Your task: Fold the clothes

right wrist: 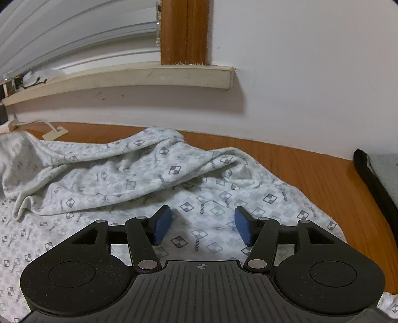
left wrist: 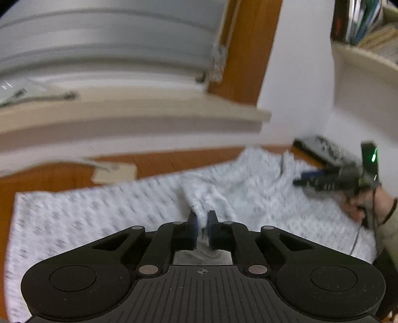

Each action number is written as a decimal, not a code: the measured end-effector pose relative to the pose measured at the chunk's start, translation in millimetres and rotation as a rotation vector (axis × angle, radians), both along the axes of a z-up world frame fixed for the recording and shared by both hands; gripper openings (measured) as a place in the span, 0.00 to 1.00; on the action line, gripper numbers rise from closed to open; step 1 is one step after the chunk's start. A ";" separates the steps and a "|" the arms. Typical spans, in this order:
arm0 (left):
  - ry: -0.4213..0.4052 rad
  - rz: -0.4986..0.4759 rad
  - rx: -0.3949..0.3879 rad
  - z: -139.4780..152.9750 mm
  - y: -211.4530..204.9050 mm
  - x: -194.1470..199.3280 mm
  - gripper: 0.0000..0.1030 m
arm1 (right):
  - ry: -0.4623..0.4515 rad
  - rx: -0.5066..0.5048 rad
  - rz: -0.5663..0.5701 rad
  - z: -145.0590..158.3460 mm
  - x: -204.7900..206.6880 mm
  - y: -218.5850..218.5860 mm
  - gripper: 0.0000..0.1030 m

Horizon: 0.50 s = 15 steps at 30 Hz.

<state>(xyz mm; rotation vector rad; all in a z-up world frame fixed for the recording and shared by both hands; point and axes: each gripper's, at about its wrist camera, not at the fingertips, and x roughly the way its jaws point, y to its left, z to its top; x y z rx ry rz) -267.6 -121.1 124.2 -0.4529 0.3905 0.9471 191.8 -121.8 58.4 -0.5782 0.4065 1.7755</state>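
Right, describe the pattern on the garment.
Pale grey-white garment printed with small dark checkered squares and chain motifs; sharpest in the right wrist view.

One patterned garment (right wrist: 154, 174); two grippers: left (left wrist: 202, 218), right (right wrist: 202, 223).

Table (right wrist: 311, 169): orange-brown wood grain, butting against a white wall (right wrist: 298, 74). Window sill (right wrist: 149, 78): cream, mounted on the wall above the table, with a pair of dark-framed glasses (right wrist: 32, 82) resting on its left portion. Blinds (right wrist: 74, 37): white slats above the sill. Wooden post (right wrist: 184, 32): upright, standing on the sill's right section. Power strip (right wrist: 54, 133): cream, lying on the table near the wall, white cable attached. Shelf (left wrist: 360, 69): cream, upper right, holding books (left wrist: 360, 22)
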 end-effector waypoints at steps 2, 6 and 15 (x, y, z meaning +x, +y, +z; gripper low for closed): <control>-0.013 0.026 0.024 20.1 -3.8 -22.9 0.06 | -0.001 0.001 -0.001 0.1 0.1 0.0 0.55; -0.021 0.088 0.038 51.0 -5.8 -67.4 0.06 | -0.001 0.015 -0.015 1.2 1.3 -1.6 0.55; 0.094 0.225 -0.044 22.9 21.2 -87.1 0.15 | 0.021 0.033 -0.036 3.5 6.6 -2.9 0.55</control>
